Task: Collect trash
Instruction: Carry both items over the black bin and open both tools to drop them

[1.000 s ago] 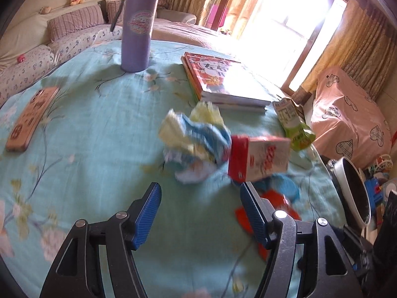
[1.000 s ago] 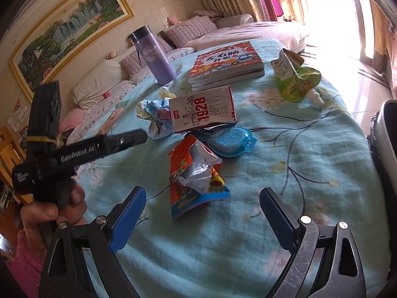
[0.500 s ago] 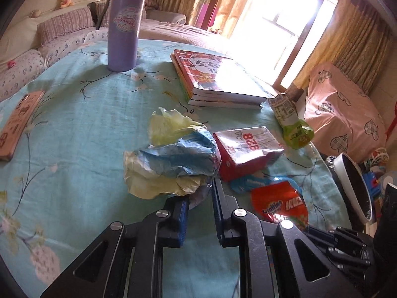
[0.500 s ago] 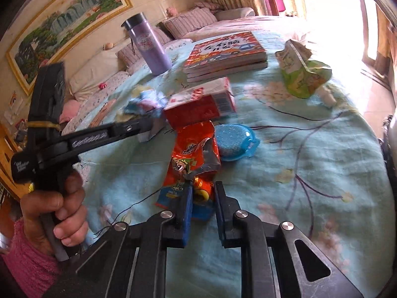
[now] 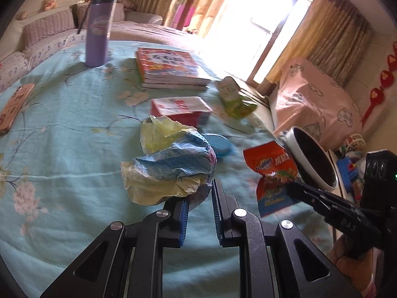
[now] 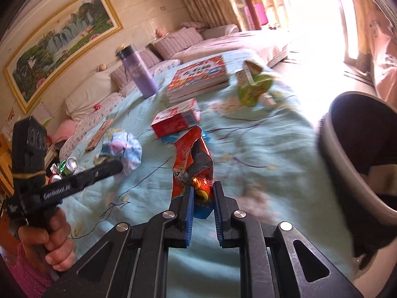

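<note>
The left hand-held gripper [image 5: 200, 200] was clamped on the edge of a crumpled blue-and-yellow wrapper [image 5: 171, 167] above the bench [image 5: 62, 149]. The right hand-held gripper [image 6: 201, 200] pinched the lower end of an orange snack bag [image 6: 193, 164], near the dark bin [image 6: 359, 154] at the bench's edge.

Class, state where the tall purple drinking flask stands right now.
The tall purple drinking flask stands upright at the table's far left in the left wrist view, left of the stacked books.
</note>
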